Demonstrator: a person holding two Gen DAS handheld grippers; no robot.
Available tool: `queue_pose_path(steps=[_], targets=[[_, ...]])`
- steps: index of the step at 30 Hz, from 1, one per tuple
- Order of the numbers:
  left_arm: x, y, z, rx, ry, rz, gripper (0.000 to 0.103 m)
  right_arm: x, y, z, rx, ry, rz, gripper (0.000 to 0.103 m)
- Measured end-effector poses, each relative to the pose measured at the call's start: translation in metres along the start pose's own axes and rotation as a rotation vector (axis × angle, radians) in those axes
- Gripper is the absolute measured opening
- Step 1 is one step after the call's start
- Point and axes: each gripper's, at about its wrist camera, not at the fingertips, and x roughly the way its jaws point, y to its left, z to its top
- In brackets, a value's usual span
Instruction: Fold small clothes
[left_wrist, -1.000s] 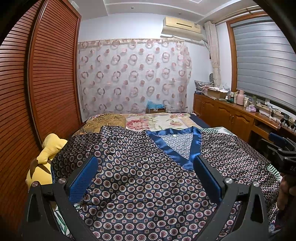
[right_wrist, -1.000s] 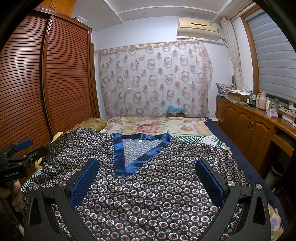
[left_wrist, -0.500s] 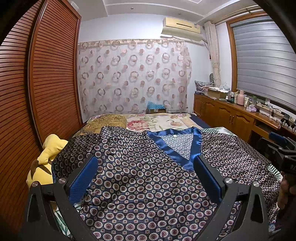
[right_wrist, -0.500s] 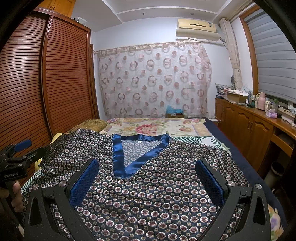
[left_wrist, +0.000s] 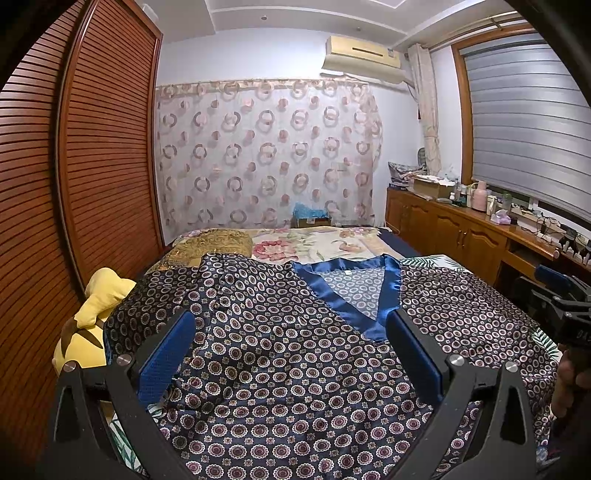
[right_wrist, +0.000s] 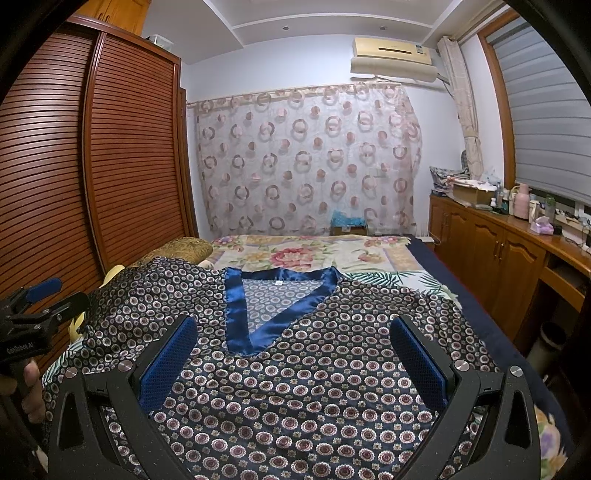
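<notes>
A dark navy satin top (left_wrist: 280, 354) printed with small rings, with a bright blue V-neck band (left_wrist: 347, 280), lies spread flat on the bed. My left gripper (left_wrist: 291, 332) hovers above its left half, open and holding nothing. In the right wrist view the same top (right_wrist: 314, 376) fills the foreground, its blue neckline (right_wrist: 273, 291) just ahead. My right gripper (right_wrist: 293, 338) hangs over the chest area, open and empty. Each gripper shows at the edge of the other's view, with a hand on its handle.
A floral bedspread (left_wrist: 314, 243) covers the far bed. A yellow plush toy (left_wrist: 92, 317) sits at the bed's left edge by the slatted wardrobe (left_wrist: 74, 166). A gold cushion (right_wrist: 177, 247) lies behind the top. A wooden cabinet (right_wrist: 498, 258) with clutter runs along the right wall.
Both views drifted slightly; the top lies as before and both grippers stay open.
</notes>
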Motion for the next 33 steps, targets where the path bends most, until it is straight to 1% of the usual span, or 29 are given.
queue_pose_path(steps=[19, 24, 29, 33], targets=[[0.0, -0.002, 0.0, 0.004, 0.007, -0.001, 0.103, 0.002, 0.001, 0.0, -0.006, 0.005, 0.012, 0.103], [0.005, 0.01, -0.005, 0.004, 0.036, 0.002, 0.103, 0.01, 0.004, 0.0, -0.023, 0.024, 0.039, 0.103], [0.012, 0.034, -0.014, -0.01, 0.074, 0.024, 0.103, 0.018, 0.009, 0.0, -0.044, 0.046, 0.066, 0.103], [0.015, 0.053, -0.02, -0.011, 0.093, 0.06, 0.103, 0.024, 0.013, 0.001, -0.058, 0.06, 0.081, 0.103]])
